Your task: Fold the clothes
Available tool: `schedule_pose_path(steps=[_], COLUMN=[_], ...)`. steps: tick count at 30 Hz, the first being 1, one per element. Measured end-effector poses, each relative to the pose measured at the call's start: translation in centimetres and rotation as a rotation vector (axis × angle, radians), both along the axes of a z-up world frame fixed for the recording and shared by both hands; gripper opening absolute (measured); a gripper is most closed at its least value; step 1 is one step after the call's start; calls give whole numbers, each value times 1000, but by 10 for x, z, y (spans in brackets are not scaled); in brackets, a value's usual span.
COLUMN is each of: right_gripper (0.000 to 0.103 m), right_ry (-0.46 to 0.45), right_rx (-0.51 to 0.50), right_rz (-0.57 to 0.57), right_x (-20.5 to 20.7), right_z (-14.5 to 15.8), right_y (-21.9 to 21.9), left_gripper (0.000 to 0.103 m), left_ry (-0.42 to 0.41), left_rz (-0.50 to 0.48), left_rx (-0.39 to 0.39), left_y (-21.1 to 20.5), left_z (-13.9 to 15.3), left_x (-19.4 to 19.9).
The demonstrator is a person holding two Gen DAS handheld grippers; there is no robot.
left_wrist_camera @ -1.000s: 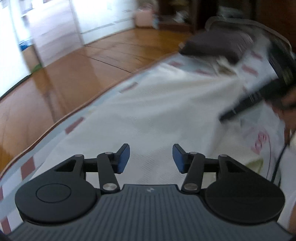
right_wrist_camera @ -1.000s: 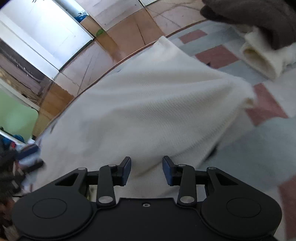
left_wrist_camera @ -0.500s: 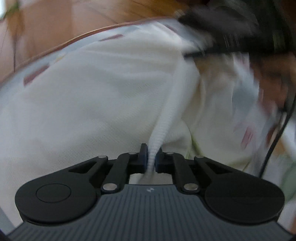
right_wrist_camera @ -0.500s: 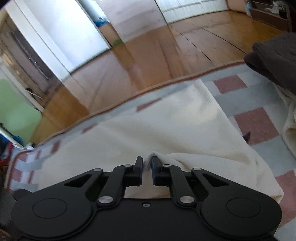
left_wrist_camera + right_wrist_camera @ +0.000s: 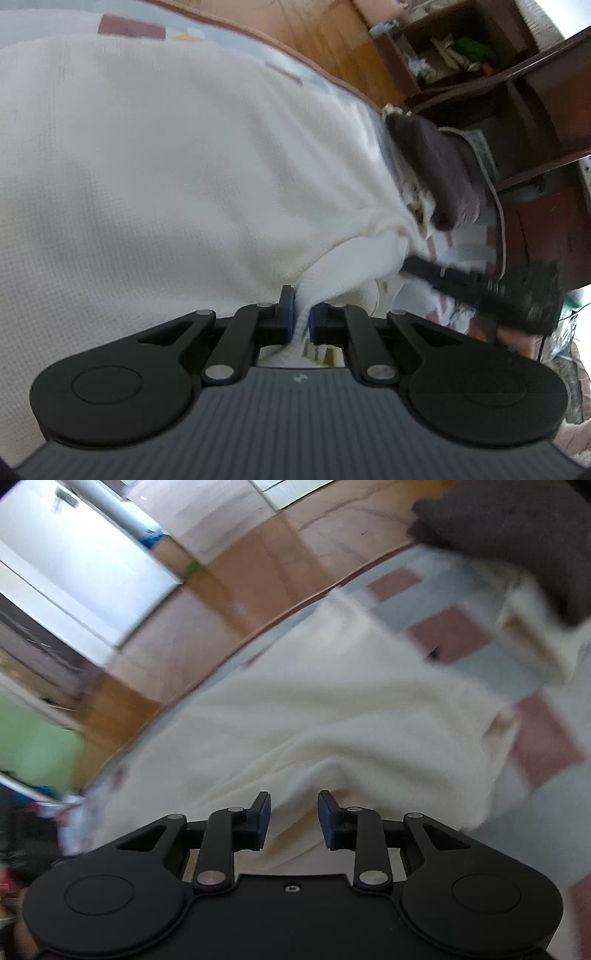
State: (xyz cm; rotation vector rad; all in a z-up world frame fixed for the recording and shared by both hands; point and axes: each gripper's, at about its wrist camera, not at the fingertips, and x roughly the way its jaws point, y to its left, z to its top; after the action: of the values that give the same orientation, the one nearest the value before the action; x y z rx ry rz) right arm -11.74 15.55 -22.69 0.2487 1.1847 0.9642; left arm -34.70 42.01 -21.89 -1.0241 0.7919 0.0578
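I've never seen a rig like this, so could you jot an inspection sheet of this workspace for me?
Surface: checked red-and-grey bedcover.
Job's things: cream waffle-knit garment spread out; dark grey folded garment at the far side.
Clutter: small cream folded cloth under the dark one.
Grippers: left tongs shut on a cream fold; right tongs have just been opening, pads clear of the cloth.
Cables: thin dark cable, right edge.
Surroundings: wooden floor, dark wooden shelves.

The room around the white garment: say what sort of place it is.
Probably a room in a home. The white garment lies on a checked bedcover, beyond it a wooden floor and a cluttered dark wooden shelf.
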Motion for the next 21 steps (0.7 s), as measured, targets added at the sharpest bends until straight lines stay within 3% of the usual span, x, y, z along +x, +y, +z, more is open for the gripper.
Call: schedule_pose_path(steps=[1, 2, 4, 7, 9, 10, 13, 15, 17, 19, 21], right_gripper=[34, 41, 62, 63, 39, 15, 14, 13, 14, 15, 15], right_ry=[45, 88, 152, 263, 336, 370, 453, 520, 496, 374, 258], right_rx=[32, 61, 96, 107, 115, 125, 198, 191, 65, -111, -198], right_rz=[5, -6, -46, -123, -175, -196, -233, -231, -184, -124, -58], right_x=[-3, -5, -5, -2, 1, 1, -8, -15, -23, -33, -45], right_z=[-5, -12, -24, -44, -57, -60, -44, -35, -31, -32, -30], right_y=[-1, -1, 0, 5, 9, 8, -10, -25, -30, -28, -22], left_gripper=[7, 7, 7, 7, 7, 7, 10, 19, 46, 47, 47], left_ry=[-9, -14, -9, -13, -33, -45, -108, -84, 22, 102, 156], left_rz=[4, 3, -13, -34, -42, -45, -105, -171, -244, -317, -375], left_rx=[-2, -3, -1, 11, -2, -12, -45, -25, 24, 99, 182], left_y=[1, 1, -1, -3, -3, -2, -5, -14, -29, -46, -63], left_z=[2, 2, 2, 5, 10, 12, 25, 27, 20, 15, 14], left_x=[0, 1, 2, 3, 1, 0, -8, -7, 0, 10, 19])
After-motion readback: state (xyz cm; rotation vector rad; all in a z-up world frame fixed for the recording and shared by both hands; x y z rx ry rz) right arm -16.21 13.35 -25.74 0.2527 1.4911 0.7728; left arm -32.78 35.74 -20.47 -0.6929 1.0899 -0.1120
